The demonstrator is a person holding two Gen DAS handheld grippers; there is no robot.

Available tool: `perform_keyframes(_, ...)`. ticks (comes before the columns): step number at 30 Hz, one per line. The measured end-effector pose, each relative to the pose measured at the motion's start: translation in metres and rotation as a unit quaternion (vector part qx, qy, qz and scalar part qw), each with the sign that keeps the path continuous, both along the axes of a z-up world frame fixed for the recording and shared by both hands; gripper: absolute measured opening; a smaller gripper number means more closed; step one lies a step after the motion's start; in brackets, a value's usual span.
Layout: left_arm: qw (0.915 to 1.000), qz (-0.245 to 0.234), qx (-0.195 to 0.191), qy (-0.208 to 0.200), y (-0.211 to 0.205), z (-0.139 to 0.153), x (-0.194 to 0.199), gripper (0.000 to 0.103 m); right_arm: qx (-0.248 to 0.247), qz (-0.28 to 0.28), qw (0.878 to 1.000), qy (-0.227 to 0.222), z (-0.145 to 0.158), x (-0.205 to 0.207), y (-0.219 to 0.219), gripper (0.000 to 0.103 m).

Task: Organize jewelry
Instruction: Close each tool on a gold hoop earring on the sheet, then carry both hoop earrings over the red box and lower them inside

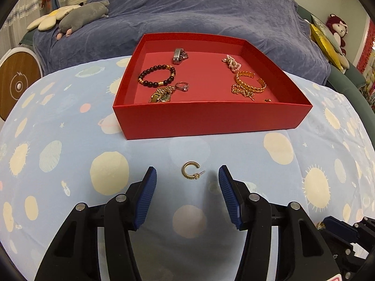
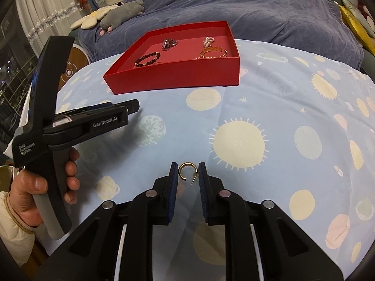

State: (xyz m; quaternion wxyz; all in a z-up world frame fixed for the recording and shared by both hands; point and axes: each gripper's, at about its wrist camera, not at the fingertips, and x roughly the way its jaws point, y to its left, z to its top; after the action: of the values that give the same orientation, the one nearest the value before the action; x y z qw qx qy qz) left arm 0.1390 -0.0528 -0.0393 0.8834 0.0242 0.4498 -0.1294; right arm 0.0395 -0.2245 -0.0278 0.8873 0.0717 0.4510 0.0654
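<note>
Two claws over tabletop: left claw (image 1: 187,175) wide around gold hoop earring (image 1: 191,170); right claw (image 2: 187,171) narrow, flanking another hoop earring (image 2: 187,171), contact unclear. Red tray (image 1: 211,119) behind holds bracelets.

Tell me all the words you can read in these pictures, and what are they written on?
"GenRobot.AI": on the side of the left gripper.
"Data Acquisition System": on that gripper's back end, small print.
Pink sticker on the same gripper: too blurred to read.
Nothing readable on the red box or the jewelry.
</note>
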Motion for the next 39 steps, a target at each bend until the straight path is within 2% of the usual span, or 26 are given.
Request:
perform_keyframes(7,0.9995,0.007,0.015,-0.026,-0.001,-0.005,0.002,0.036,0.009,-0.009,1.000,0.000,0.002,0.003,-0.006,0.017)
perform_keyframes(8,0.9994,0.007,0.018,-0.027,-0.001,-0.005,0.001,0.033,0.009,-0.010,1.000,-0.001,0.002,0.003,-0.007,0.017)
perform_keyframes(9,0.9994,0.006,0.017,-0.028,-0.002,-0.005,0.001,0.023,0.010,-0.010,1.000,-0.001,0.002,0.003,-0.007,0.017)
perform_keyframes(10,0.9994,0.004,0.018,-0.029,-0.002,-0.005,0.001,0.018,0.010,-0.010,1.000,-0.001,0.003,0.003,-0.007,0.017)
perform_keyframes(11,0.9994,0.004,0.018,-0.029,-0.002,-0.005,0.001,0.017,0.010,-0.010,1.000,-0.002,0.003,0.003,-0.007,0.017)
perform_keyframes(16,0.9996,0.006,0.012,-0.025,-0.002,-0.004,0.001,0.017,0.012,-0.012,1.000,-0.003,0.004,0.003,-0.007,0.017)
perform_keyframes(20,0.9998,0.010,-0.014,-0.011,0.005,0.001,0.000,0.016,0.016,-0.013,1.000,-0.009,0.010,0.005,-0.006,0.017)
perform_keyframes(31,0.9978,0.011,-0.059,-0.030,0.028,0.049,-0.021,0.016,0.026,-0.015,0.999,-0.030,0.027,0.013,-0.002,0.017)
perform_keyframes(39,0.9957,0.039,-0.079,-0.029,0.069,0.066,-0.032,0.016,0.026,-0.023,0.999,-0.034,0.030,0.017,-0.004,0.017)
